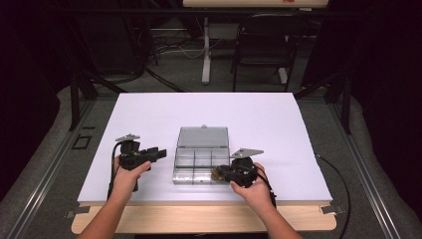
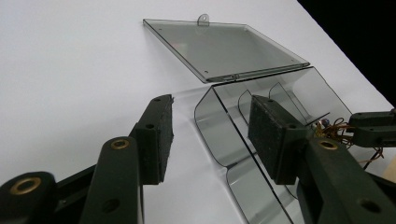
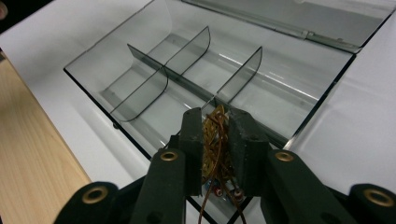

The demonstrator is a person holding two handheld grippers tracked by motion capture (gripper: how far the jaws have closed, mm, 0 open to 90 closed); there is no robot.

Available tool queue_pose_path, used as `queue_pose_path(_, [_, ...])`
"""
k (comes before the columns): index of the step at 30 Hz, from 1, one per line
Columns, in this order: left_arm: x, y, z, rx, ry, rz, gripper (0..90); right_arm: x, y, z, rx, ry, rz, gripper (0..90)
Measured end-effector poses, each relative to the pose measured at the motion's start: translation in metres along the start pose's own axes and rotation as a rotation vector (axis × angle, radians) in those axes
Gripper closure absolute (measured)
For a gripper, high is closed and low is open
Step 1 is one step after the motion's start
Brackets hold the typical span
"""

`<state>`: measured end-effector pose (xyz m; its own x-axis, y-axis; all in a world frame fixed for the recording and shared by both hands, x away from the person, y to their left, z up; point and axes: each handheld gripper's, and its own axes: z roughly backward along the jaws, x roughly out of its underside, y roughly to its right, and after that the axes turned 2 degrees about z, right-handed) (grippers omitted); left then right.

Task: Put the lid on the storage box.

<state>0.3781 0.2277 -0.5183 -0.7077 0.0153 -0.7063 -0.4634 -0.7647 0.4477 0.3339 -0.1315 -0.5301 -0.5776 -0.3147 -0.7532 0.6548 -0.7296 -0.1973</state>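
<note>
At lower centre of the right gripper view, wire bundle (image 3: 215,149) is sitting between the slackening right gripper (image 3: 217,122) over the clear box (image 3: 116,56), so opening fully before lifting seems wise, while the left gripper (image 2: 210,123) is gaping empty.

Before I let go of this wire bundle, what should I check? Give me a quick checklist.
1. Lid of the compartment box folded fully back on the table: ok.
2. Wire bundle between the right claw pads: ok, though whether the pads press on it I cannot tell.
3. Bundle above the near right compartment: ok, it hangs over the box's near rim.
4. Target compartment free of other parts: cannot tell, the claw hides most of it.
5. Left claw steadying the box: not ok, its jaws stand open astride the left wall without touching.
6. Loose wire ends clear of the rim: not ok.
</note>
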Motion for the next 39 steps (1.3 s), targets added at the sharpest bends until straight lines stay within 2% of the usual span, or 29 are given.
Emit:
queue_pose_path(1, [0.000,0.000,-0.001,0.002,-0.001,-0.004,49.9,0.000,0.001,0.002,0.006,0.027,0.004,70.9])
queue_pose_path(4, [0.000,0.001,-0.002,0.000,0.002,-0.004,49.5,-0.001,0.003,0.003,0.012,0.032,0.002,67.6])
queue_pose_path(5, [0.000,0.001,-0.003,0.002,-0.002,-0.009,49.3,-0.001,0.004,0.003,0.005,0.046,0.001,63.3])
queue_pose_path(10, [0.000,0.002,-0.004,0.002,-0.006,-0.015,48.3,-0.001,0.004,0.003,0.000,0.080,0.006,54.9])
queue_pose_path(13, [0.000,0.002,-0.005,0.002,0.005,-0.019,47.7,-0.001,0.005,0.003,0.005,0.079,0.026,49.9])
queue_pose_path(20, [0.000,0.002,-0.004,0.002,0.009,-0.017,46.7,-0.004,0.006,0.005,0.017,0.066,0.020,47.9])
queue_pose_path(25, [-0.001,0.001,-0.006,0.010,0.001,-0.019,46.4,-0.004,0.011,0.004,-0.018,0.066,-0.022,51.6])
queue_pose_path(29, [-0.002,0.000,-0.007,0.012,0.001,-0.017,46.5,-0.007,0.014,0.004,-0.012,0.067,-0.022,53.7])
queue_pose_path(32, [-0.004,0.000,-0.008,0.020,-0.002,-0.013,47.9,-0.013,0.019,0.008,-0.016,0.059,-0.018,59.3])
queue_pose_path(35, [-0.007,0.000,-0.008,0.020,-0.003,-0.029,47.9,-0.016,0.024,0.009,-0.019,0.055,-0.026,59.4])
queue_pose_path(37, [-0.008,-0.001,-0.008,0.018,-0.005,-0.037,47.8,-0.018,0.027,0.010,-0.001,0.045,-0.004,59.6])
queue_pose_path(39, [-0.009,-0.001,-0.010,0.012,-0.003,-0.031,47.6,-0.020,0.029,0.010,0.000,0.047,-0.004,59.9])
